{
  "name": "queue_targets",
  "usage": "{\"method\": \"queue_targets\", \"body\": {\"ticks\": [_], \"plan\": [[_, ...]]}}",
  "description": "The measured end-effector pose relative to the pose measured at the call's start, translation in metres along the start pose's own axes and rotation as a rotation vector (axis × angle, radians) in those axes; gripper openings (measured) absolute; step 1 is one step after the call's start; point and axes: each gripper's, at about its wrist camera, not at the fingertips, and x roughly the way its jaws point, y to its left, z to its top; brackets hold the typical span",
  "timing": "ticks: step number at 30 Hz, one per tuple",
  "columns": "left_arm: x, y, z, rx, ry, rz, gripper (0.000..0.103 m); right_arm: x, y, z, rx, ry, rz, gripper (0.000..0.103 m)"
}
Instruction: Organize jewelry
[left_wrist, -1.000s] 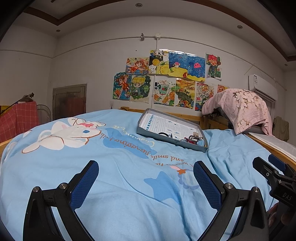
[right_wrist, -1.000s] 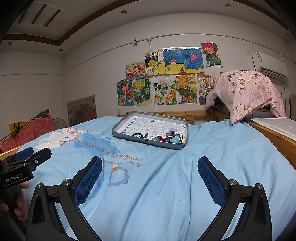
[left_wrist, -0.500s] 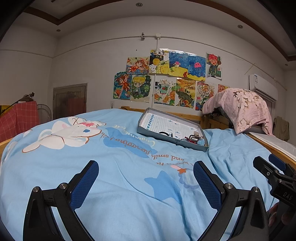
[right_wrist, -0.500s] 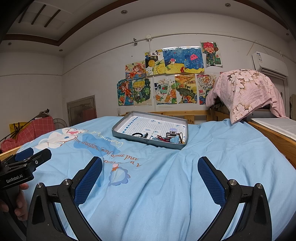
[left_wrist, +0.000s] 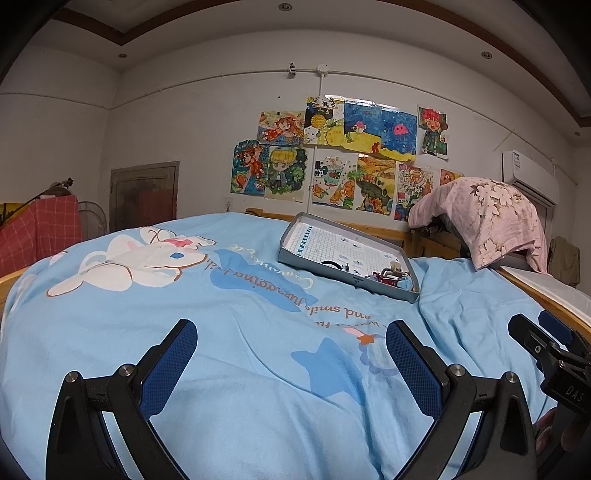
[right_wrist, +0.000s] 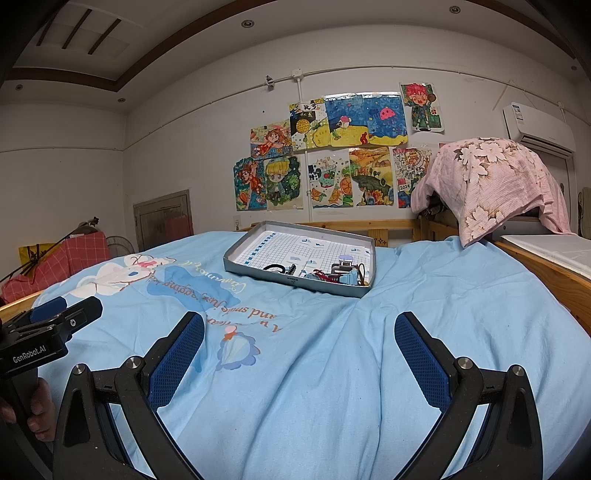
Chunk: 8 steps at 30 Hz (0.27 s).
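Separating grippers from tray (right_wrist: 295, 282): bedspread (right_wrist: 332, 369).

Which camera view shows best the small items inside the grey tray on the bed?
The right wrist view. There the grey tray faces the camera more squarely and the small items at its near edge spread out clearly. In the left wrist view the same items sit bunched in the near right corner, partly hidden behind the wall.
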Motion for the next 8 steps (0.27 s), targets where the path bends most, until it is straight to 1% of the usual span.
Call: {"method": "queue_targets", "body": {"ticks": [8], "plan": [[-0.0014, 0.002, -0.0007, 0.012, -0.002, 0.0, 0.103, -0.0002, 0.0003, 0.0003, 0.001, 0.0, 0.0, 0.101]]}}
